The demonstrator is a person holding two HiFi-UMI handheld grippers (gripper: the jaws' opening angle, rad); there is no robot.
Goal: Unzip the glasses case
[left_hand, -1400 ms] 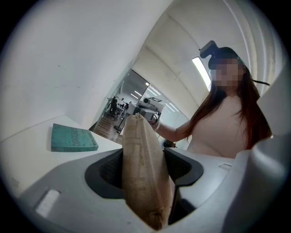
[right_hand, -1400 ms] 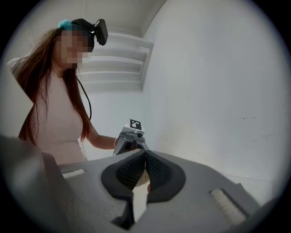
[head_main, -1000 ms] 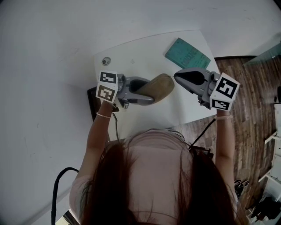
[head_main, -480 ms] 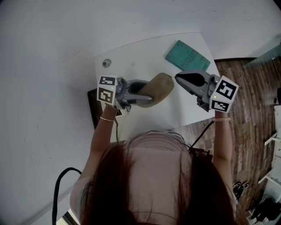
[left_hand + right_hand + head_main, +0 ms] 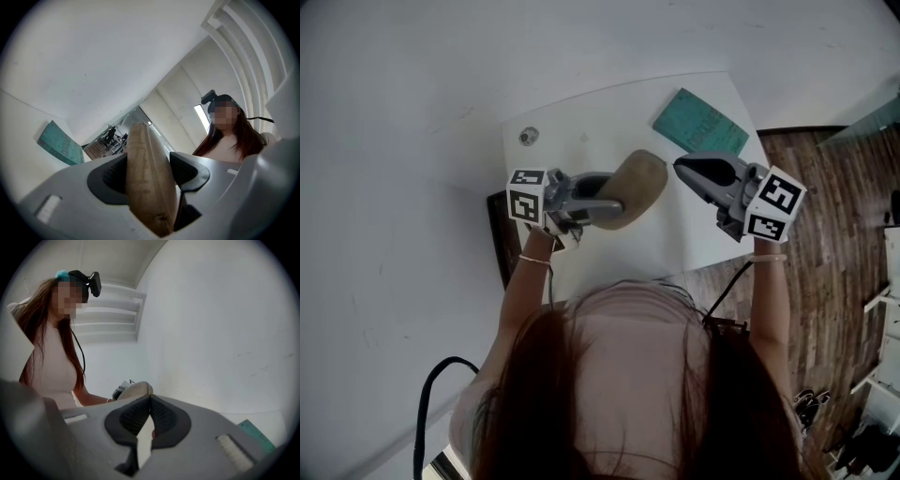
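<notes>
Fingers [image 5: 190,169] of the left gripper [image 5: 614,199] clamp the glasses case [image 5: 639,178] above the table [image 5: 581,122]. It now tips slightly more toward the right gripper [image 5: 678,165], whose 2 jaws stay shut and empty; unzipping looks not yet begun.

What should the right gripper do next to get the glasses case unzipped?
Probably move the right gripper, shut and empty, across to the free end of the glasses case and open its jaws to hunt for the zipper pull. The left gripper clamps the case above the table, and no pull shows yet.
</notes>
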